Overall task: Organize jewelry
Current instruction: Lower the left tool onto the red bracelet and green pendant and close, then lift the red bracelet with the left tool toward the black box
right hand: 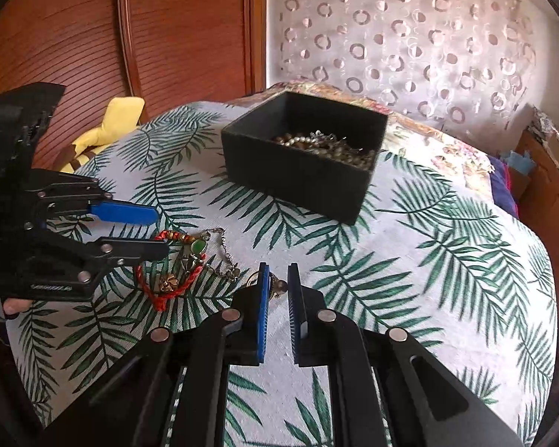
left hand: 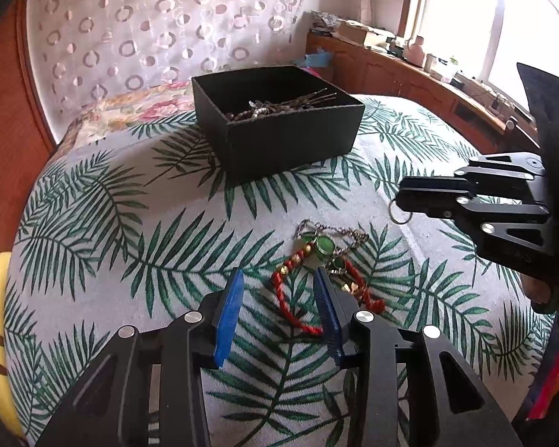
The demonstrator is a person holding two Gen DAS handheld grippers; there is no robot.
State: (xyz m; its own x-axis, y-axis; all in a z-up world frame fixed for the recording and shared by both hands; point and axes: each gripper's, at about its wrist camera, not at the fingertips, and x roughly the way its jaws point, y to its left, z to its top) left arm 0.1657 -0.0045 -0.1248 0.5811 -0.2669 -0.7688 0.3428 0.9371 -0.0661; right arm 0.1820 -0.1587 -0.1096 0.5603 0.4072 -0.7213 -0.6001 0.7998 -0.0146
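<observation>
A black open box with beads, chains and hairpins inside sits on the leaf-print bedspread. In front of it lies a tangle: a red cord bracelet, green stone pieces and a metal chain. My left gripper is open, low over the red bracelet. My right gripper is nearly shut on a small metal ring, held just right of the tangle.
The leaf-print bedspread covers the bed. A floral pillow lies behind the box. A yellow plush sits at the left edge by the wooden wardrobe. A cluttered wooden sill runs under the window.
</observation>
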